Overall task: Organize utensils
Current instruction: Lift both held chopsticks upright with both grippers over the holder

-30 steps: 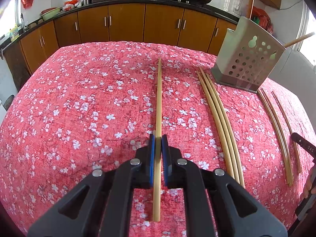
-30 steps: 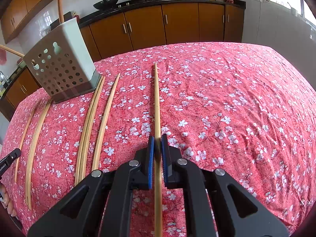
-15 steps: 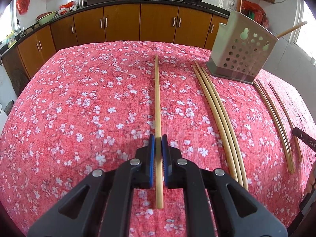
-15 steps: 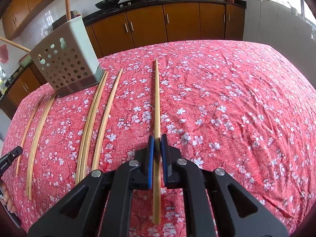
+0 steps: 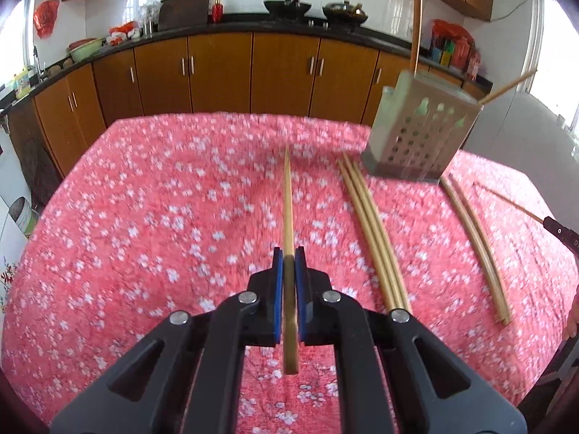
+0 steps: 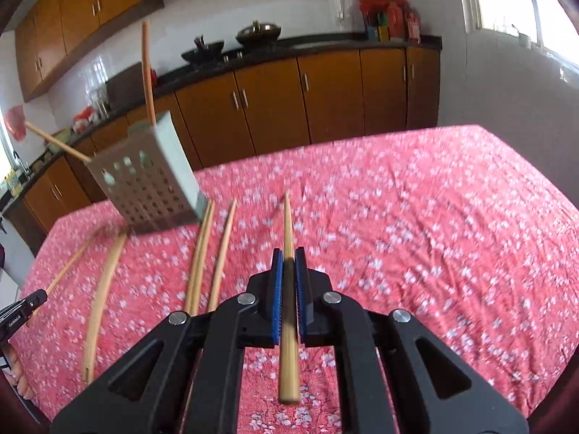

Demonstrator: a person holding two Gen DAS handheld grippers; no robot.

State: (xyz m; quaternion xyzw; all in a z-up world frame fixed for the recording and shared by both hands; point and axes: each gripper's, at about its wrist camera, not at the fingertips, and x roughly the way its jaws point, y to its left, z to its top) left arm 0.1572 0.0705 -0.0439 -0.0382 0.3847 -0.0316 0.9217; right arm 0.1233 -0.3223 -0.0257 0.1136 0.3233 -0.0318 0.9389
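Red floral cloth covers the bench (image 5: 144, 217) before wooden cabinets (image 5: 217, 72) and a perforated holder (image 5: 416, 137); left claw (image 5: 288, 264) and right claw (image 6: 288, 264) each clamp one chopstick (image 5: 287, 199) (image 6: 288, 224) above it.

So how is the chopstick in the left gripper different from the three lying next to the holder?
The held chopstick is clamped between the shut left gripper pads; the three chopsticks lie loose on the tablecloth. The held chopstick is single and apart; the three chopsticks lie bunched, side by side, ending by the perforated holder. All look like the same pale wood.
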